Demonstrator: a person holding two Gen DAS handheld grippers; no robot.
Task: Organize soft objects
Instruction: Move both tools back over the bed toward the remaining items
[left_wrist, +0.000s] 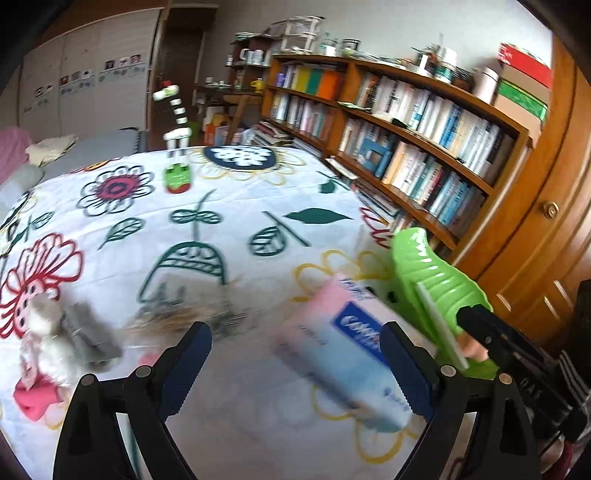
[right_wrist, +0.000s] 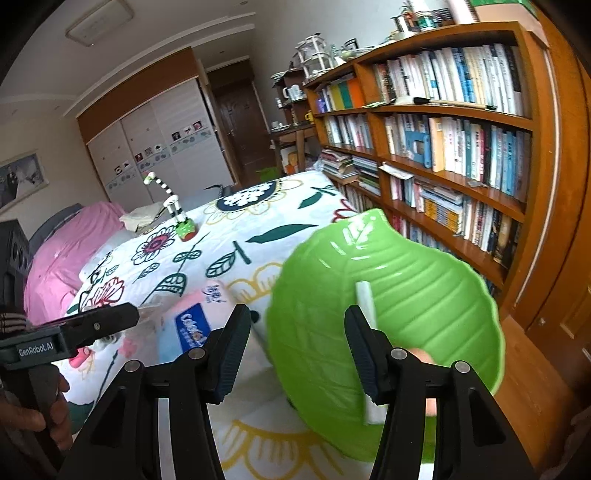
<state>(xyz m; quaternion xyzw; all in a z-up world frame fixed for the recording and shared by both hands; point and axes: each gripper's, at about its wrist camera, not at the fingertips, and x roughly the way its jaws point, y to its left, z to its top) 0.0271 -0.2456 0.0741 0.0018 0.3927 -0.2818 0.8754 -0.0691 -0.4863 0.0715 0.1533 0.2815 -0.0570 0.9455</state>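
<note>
Left wrist view
- Left gripper: jaws stand wide apart; nothing pressed between the pads, though the blurred tissue pack lies just past the right finger.
- Tissue pack: lower centre-right of the frame, flat on the floral quilt; long axis runs from upper left to lower right, blue label facing up.
- Grey plush toy: lower left, blurred, lying on the quilt above a pink cloth.
- Open room: broad bare quilt across the frame's middle, up to the striped giraffe figure near the far edge.
- Edges: the quilt's right edge drops off toward the bookshelf.
- Green leaf dish: right of the frame, tilted, at the quilt's right edge.

Right wrist view
- Right gripper: jaws partly apart, opening slowly; the right finger overlaps the dish's rim and a white stick; cannot tell whether it grips.
- Green leaf dish: lower right, tilted, hollow side to the camera, tip pointing up.
- Tissue pack: left of the left finger.
- Left gripper: far left, side on.
</note>
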